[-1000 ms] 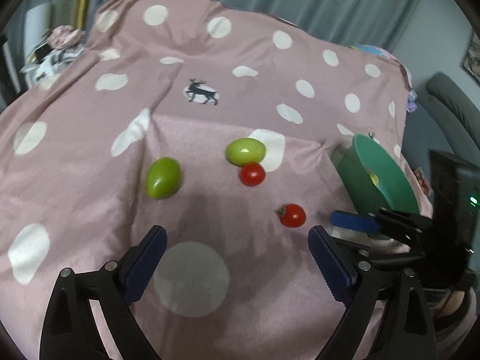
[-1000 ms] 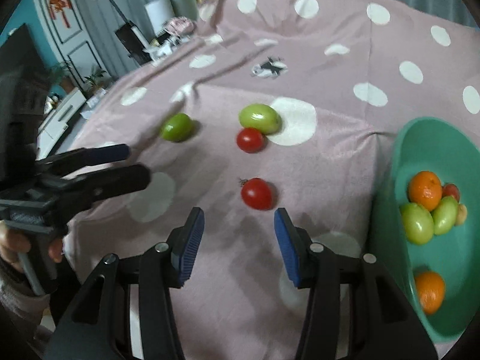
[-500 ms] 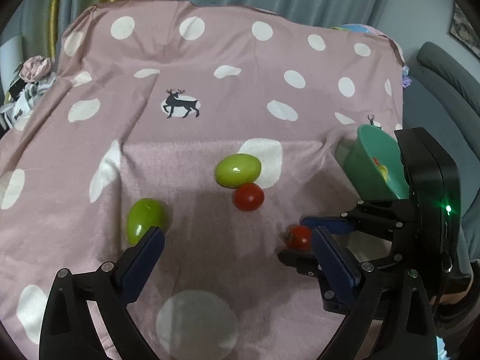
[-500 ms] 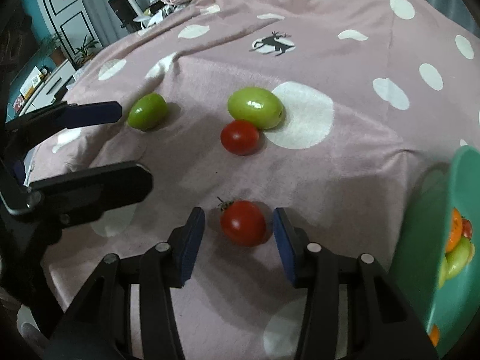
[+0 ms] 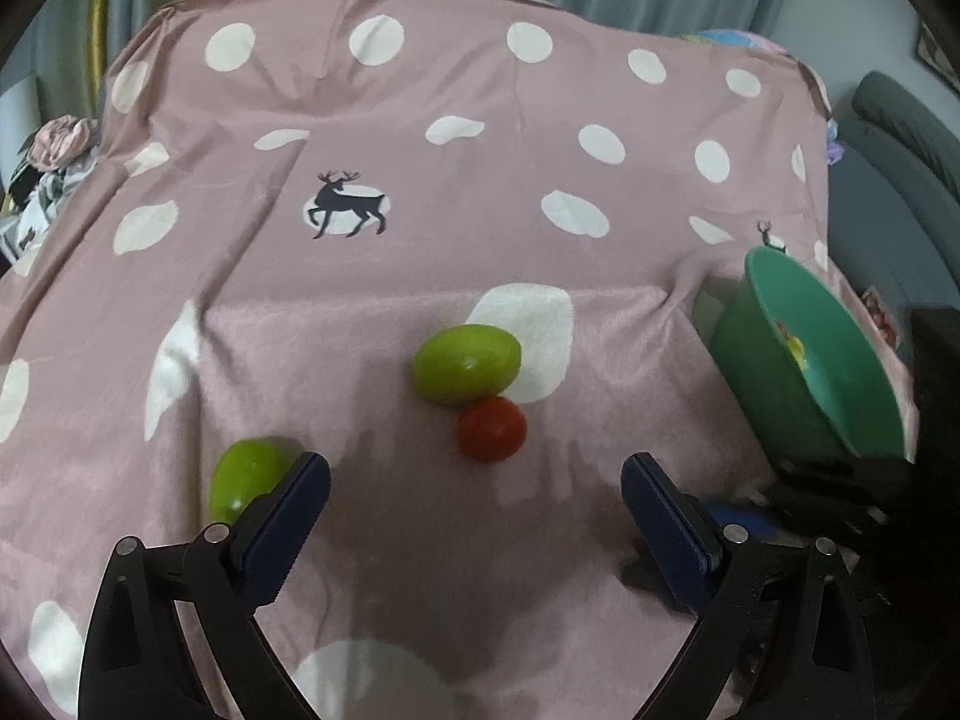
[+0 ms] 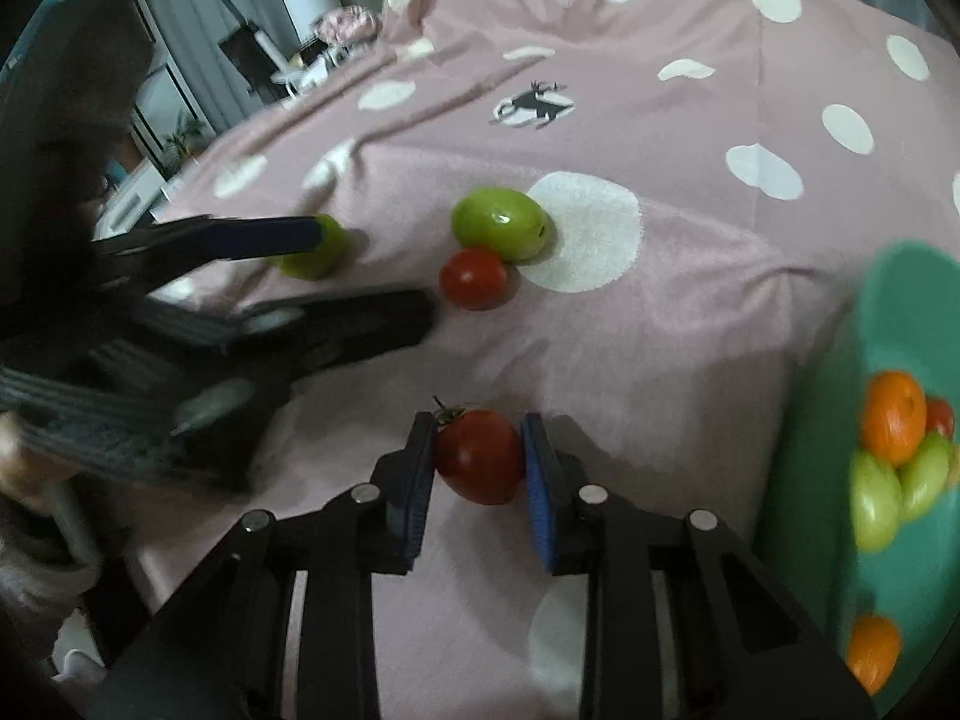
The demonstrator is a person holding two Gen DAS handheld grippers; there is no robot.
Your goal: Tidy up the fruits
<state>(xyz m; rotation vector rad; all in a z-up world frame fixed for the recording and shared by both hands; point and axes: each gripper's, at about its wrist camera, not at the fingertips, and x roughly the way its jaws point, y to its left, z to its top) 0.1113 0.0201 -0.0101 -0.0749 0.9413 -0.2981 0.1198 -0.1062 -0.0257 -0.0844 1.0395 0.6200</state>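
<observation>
- Right claw (image 6: 478, 456) pinches a red tomato (image 6: 480, 457) across its middle, both blue pads on the skin; the tomato sits low over the pink dotted cloth (image 6: 690, 312), short of the green bowl (image 6: 804, 480).
- Handling, as judged: light, smooth, thin-skinned, probably slippery. A firm squeeze would bruise or split it. Holding it at the widest girth, stem clear of the pads, looks right.
- Left claw (image 5: 474, 498) is spread and empty, its left finger just beside a small green fruit (image 5: 246, 480).
- Loose on the cloth: one more red tomato (image 5: 491, 429), touching a larger green fruit (image 5: 467, 365); two green, one red in all.
- Visible in the bowl: two oranges, two green fruits, one red tomato; more may be hidden.
</observation>
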